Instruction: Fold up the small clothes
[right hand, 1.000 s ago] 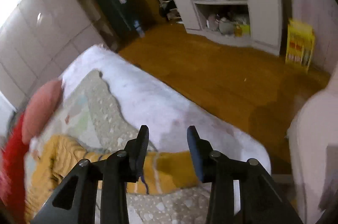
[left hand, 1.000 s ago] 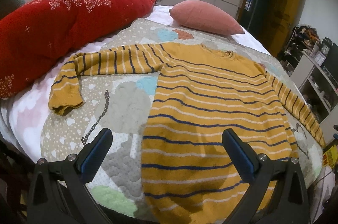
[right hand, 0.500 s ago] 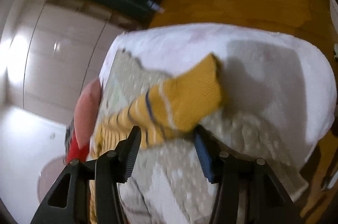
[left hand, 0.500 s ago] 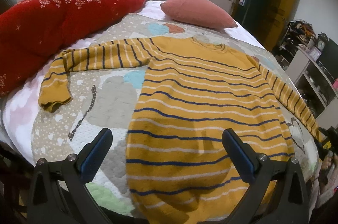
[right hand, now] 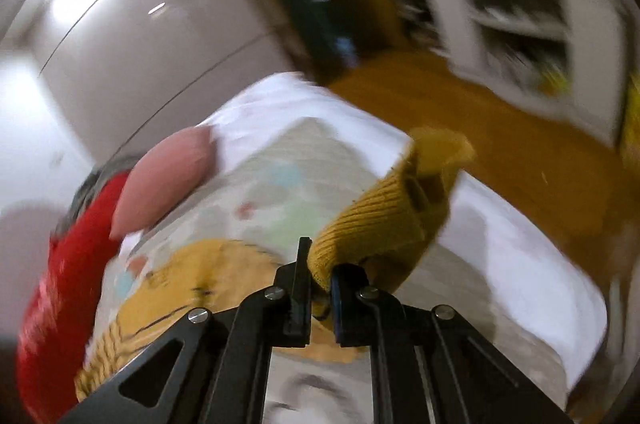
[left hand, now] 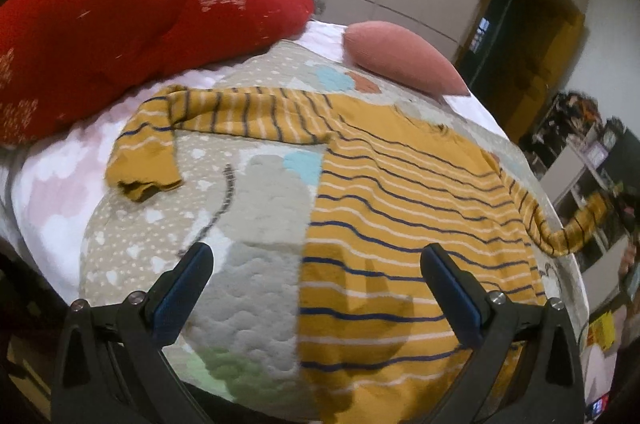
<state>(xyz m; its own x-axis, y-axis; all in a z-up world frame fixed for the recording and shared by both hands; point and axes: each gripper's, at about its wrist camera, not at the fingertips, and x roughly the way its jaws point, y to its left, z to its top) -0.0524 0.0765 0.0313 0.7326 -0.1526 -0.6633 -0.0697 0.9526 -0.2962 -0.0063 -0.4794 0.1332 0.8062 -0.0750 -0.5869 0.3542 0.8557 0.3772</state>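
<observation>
A small mustard-yellow sweater [left hand: 400, 208] with navy and white stripes lies flat on a patterned quilt [left hand: 256, 224] on the bed. Its left sleeve [left hand: 224, 116] lies bent at the quilt's left edge. My left gripper [left hand: 316, 288] is open and empty, just above the sweater's hem at the near edge. My right gripper [right hand: 320, 276] is shut on the cuff of the right sleeve [right hand: 384, 220] and holds it above the bed. In the left wrist view that right sleeve [left hand: 576, 228] is lifted off the quilt at the right.
A large red pillow [left hand: 132, 32] lies along the bed's left side and a pink cushion [left hand: 400, 60] at the far end. White sheet [right hand: 500, 244] borders the quilt. White shelves [right hand: 528, 16] and a wooden floor [right hand: 500, 136] are to the right of the bed.
My right gripper has closed on the right sleeve cuff and lifted it off the bed. My left gripper has shifted left along the hem and stays open.
</observation>
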